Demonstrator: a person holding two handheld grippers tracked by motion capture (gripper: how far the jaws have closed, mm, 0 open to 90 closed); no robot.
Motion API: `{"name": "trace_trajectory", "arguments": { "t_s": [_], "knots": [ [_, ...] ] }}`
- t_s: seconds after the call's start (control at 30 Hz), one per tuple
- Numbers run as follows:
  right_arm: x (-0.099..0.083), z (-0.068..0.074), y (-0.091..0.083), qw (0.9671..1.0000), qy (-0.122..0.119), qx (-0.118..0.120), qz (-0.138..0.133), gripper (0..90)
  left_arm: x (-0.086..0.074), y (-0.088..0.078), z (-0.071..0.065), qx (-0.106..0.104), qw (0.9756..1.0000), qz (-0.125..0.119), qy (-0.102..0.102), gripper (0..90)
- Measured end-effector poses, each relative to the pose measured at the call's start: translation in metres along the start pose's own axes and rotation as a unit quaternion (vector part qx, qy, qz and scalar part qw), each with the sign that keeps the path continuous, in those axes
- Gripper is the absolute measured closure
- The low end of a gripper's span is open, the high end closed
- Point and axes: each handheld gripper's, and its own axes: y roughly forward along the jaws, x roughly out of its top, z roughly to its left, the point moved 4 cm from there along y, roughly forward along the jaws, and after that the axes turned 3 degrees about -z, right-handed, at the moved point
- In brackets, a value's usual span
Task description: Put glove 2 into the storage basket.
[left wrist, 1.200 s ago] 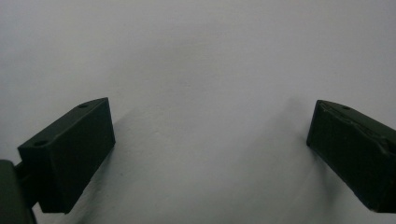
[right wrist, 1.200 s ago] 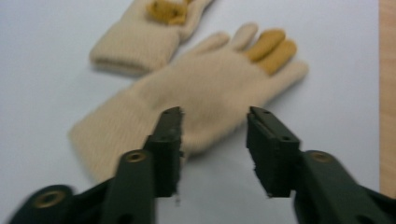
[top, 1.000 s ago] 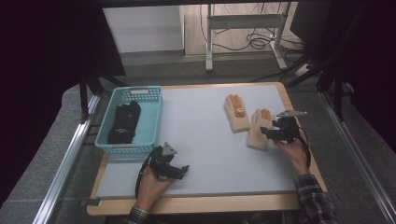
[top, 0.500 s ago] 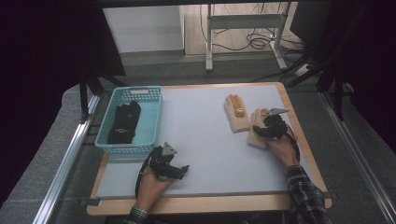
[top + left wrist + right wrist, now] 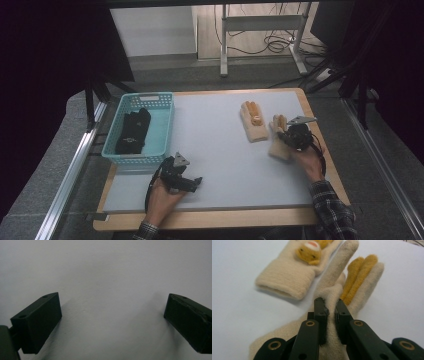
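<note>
Right gripper (image 5: 331, 306): jaws have just closed, pinching cream glove (image 5: 337, 287) near table's (image 5: 220, 145) right edge.
Lift: raise straight so you clear second glove (image 5: 253, 126).
Left gripper (image 5: 112, 322): open, empty.

Dim room, grey floor (image 5: 60, 165), metal stand (image 5: 260, 30), tangled cables (image 5: 272, 45).
</note>
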Motion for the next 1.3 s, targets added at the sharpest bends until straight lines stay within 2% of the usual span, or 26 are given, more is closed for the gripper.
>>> {"name": "trace_trajectory", "arguments": {
  "t_s": [0.07,0.1,0.23,0.3,0.33,0.37,0.43,0.57,0.7,0.8,0.93,1.0,1.03,1.1,1.17,1.23,1.27,1.3],
  "knots": [
    [0.004,0.003,-0.009,0.9999,0.005,0.005,-0.011,82.3,0.000,0.000,0.000,0.000,1.0000,0.000,0.000,1.7],
    [0.008,0.006,-0.017,0.9995,0.010,0.016,-0.026,82.2,0.000,0.000,0.000,0.000,1.0000,0.000,0.000,1.7],
    [0.015,0.016,-0.030,0.9985,0.014,0.031,-0.042,82.0,0.000,0.000,0.000,0.000,1.0000,0.000,0.000,1.7],
    [0.021,0.025,-0.037,0.9977,0.011,0.043,-0.051,81.8,0.000,0.000,0.000,0.000,1.0000,0.001,0.000,1.7],
    [0.026,0.037,-0.041,0.9966,0.009,0.058,-0.058,81.6,0.000,0.000,0.000,0.000,1.0000,0.001,0.000,1.8],
    [0.026,0.037,-0.041,0.9966,0.009,0.058,-0.058,81.6,0.000,0.000,0.000,0.000,1.0000,0.001,0.000,1.7],
    [0.029,0.051,-0.042,0.9954,0.003,0.073,-0.061,81.4,0.000,0.000,0.000,0.000,1.0000,0.001,0.000,1.7],
    [0.034,0.082,-0.037,0.9930,-0.016,0.100,-0.060,80.8,0.000,0.000,0.000,0.000,1.0000,0.000,0.000,1.7],
    [0.034,0.115,-0.023,0.9896,-0.034,0.128,-0.055,80.2,0.000,0.000,0.000,0.000,1.0000,0.000,0.000,1.7],
    [0.031,0.133,-0.010,0.9882,-0.042,0.139,-0.047,80.1,0.000,0.000,0.000,0.000,1.0000,0.001,0.001,1.7],
    [0.024,0.153,0.006,0.9855,-0.039,0.161,-0.038,79.3,0.000,0.000,0.000,0.000,1.0000,0.000,0.002,1.8],
    [0.021,0.162,0.011,0.9838,-0.041,0.171,-0.034,75.9,0.000,0.000,0.000,0.000,1.0000,0.000,0.001,1.7],
    [0.018,0.172,0.014,0.9815,-0.051,0.183,-0.024,67.6,0.000,0.000,0.000,0.000,1.0000,0.000,0.001,1.7],
    [0.018,0.175,0.015,0.9814,-0.057,0.182,-0.022,64.4,0.000,0.000,0.000,0.000,1.0000,0.000,0.001,1.7],
    [0.025,0.177,0.010,0.9815,-0.070,0.175,-0.034,54.0,0.000,0.000,0.000,0.000,1.0000,0.001,0.002,1.7],
    [0.027,0.176,0.008,0.9818,-0.068,0.173,-0.037,52.8,0.000,0.000,0.000,0.000,1.0000,0.000,0.001,1.7],
    [0.034,0.167,0.005,0.9839,-0.064,0.161,-0.044,52.3,0.000,0.000,0.000,0.000,1.0000,0.000,0.001,1.7],
    [0.034,0.167,0.005,0.9839,-0.064,0.161,-0.044,52.3,0.000,0.000,0.000,0.000,1.0000,-0.001,0.000,1.7]
  ]
}}
